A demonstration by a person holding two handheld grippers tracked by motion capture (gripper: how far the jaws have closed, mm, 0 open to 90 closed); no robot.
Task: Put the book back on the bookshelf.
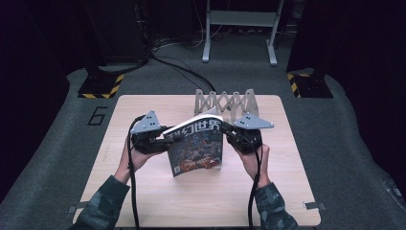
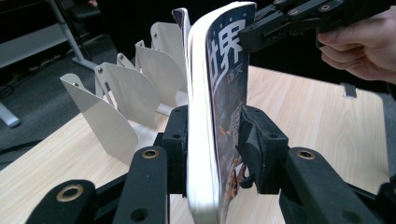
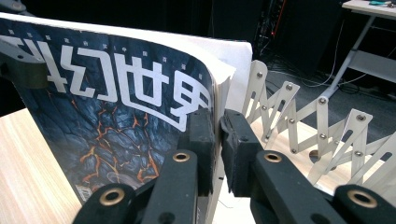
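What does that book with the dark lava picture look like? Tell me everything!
The thick paperback magazine with a dark blue cover shows big white characters above orange cracked-rock art. It is held upright above the light wooden table, its white pages bowed. The left gripper straddles one edge; the right gripper pinches the other.

Both forearms wear camouflage-patterned sleeves in dark green and grey. Each hand carries a black two-jaw gripper: the left gripper (image 1: 163, 135) and the right gripper (image 1: 229, 130) are topped by a grey three-cornered plate with small holes. A black cable trails from each towards the near edge. Close up, the jaws are matte black links with brass-ringed pivot holes and blocky pads
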